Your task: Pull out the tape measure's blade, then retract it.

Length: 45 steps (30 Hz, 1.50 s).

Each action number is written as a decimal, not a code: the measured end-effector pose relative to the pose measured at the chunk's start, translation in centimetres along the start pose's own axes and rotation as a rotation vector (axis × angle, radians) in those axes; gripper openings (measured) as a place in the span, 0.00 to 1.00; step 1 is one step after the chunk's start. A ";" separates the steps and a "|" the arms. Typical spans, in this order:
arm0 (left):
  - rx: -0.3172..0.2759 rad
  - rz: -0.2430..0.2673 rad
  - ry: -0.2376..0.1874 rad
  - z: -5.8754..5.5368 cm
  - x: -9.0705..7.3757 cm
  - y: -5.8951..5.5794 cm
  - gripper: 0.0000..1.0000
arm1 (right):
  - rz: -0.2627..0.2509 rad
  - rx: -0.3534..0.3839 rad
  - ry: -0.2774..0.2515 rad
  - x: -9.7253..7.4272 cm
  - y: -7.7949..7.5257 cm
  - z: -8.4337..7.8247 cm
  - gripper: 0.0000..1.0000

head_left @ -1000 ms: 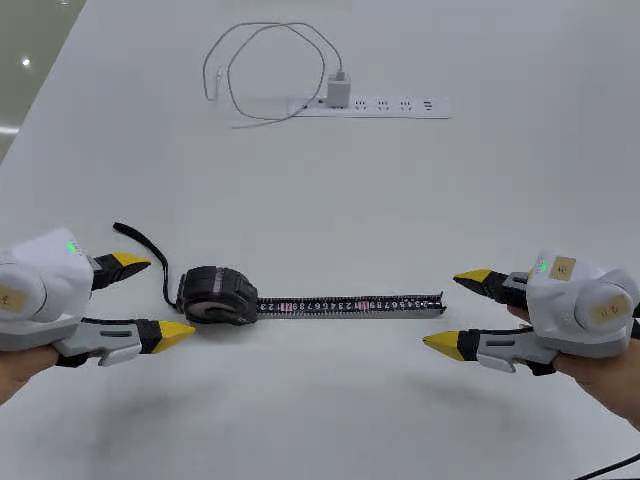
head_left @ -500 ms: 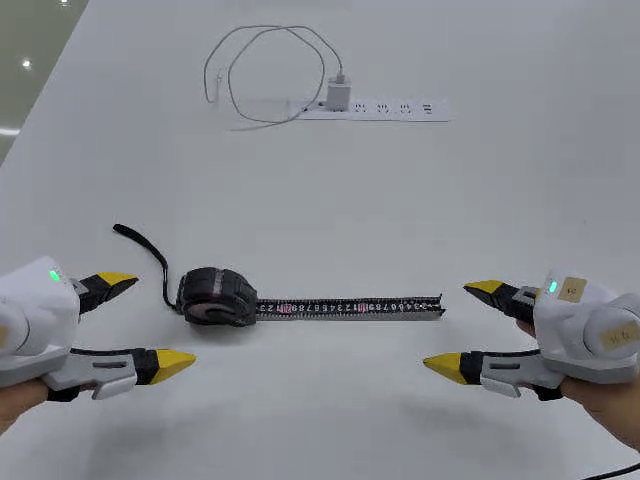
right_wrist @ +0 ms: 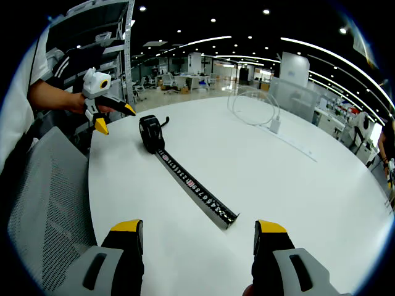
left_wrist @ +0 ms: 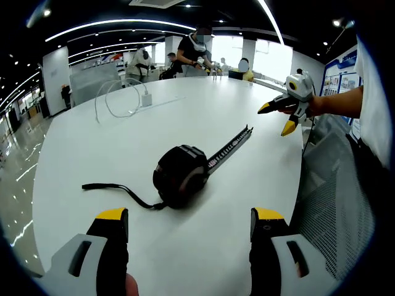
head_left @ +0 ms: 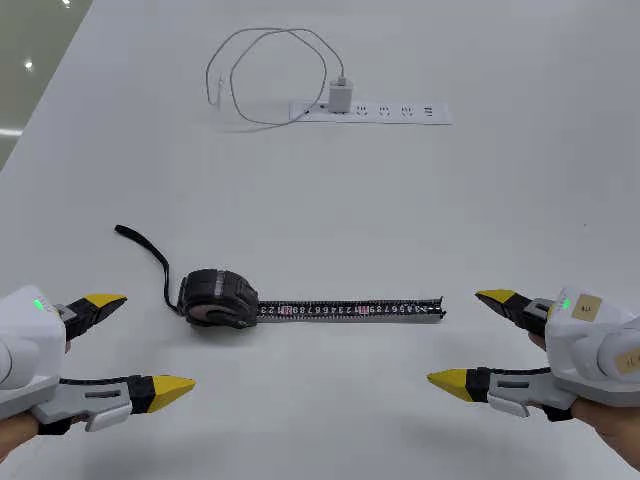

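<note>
Centre-left on the desk [head_left: 400, 200], the tape measure [head_left: 218, 298] is lying with its blade [head_left: 350, 309] extended. I'm backing the left hand-held gripper [head_left: 150, 340] and right hand-held gripper [head_left: 457, 336] off toward the lower corners, both released and empty, so retraction is probably coming next.

The tape measure [head_left: 218, 298] lies on the table [head_left: 420, 210] between left gripper [head_left: 159, 340] and right gripper [head_left: 454, 336], power strip [head_left: 372, 110] behind.

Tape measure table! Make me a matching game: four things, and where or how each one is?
1. black round tape measure case
2. dark numbered metal blade
3. long white plastic power strip
4. left claw

A. far across the white table, white charger plugged in
B. open, holding nothing
C. pulled out, lying flat
D. thin black strap trailing from it

Pairs: 1-D, 2-C, 3-A, 4-B
</note>
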<state>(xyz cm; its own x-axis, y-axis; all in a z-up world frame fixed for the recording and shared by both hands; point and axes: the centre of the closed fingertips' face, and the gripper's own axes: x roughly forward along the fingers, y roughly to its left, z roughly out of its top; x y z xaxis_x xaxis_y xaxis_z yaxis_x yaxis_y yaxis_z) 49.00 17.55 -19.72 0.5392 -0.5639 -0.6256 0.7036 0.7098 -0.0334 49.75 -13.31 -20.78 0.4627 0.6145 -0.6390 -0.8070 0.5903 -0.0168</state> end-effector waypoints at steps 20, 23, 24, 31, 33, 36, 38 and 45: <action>-0.061 0.025 -0.018 -1.2 -1.6 -0.7 0.81 | -0.025 0.040 0.006 -1.7 1.0 -1.6 0.74; -0.074 0.031 -0.020 -1.5 -1.8 -1.0 0.81 | -0.033 0.048 0.004 -2.0 1.0 -1.8 0.74; -0.077 0.034 -0.022 -1.6 -1.9 -1.1 0.81 | -0.036 0.051 0.002 -2.1 1.0 -1.8 0.74; -0.098 0.050 -0.026 -2.2 -2.3 -1.3 0.81 | -0.042 0.070 -0.009 -2.5 1.5 -2.0 0.75; -0.092 0.056 -0.023 -2.4 -2.4 -1.4 0.81 | -0.043 0.077 -0.013 -2.6 1.6 -2.1 0.76; -0.100 0.063 -0.028 -2.5 -2.5 -1.4 0.81 | -0.047 0.081 -0.016 -2.7 1.8 -2.2 0.76; -0.093 0.068 -0.027 -2.7 -2.5 -1.6 0.81 | -0.049 0.089 -0.018 -2.8 1.9 -2.3 0.76; -0.120 0.064 -0.036 -2.9 -2.6 -2.1 0.81 | -0.052 0.103 -0.024 -2.8 2.5 -2.6 0.77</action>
<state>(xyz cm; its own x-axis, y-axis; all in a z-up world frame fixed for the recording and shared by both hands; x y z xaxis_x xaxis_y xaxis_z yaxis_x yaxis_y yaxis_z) 44.82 18.74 -20.32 0.5989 -0.5293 -0.6010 0.6079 0.7890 -0.0891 45.50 -14.93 -20.98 0.5125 0.5932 -0.6209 -0.7404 0.6715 0.0304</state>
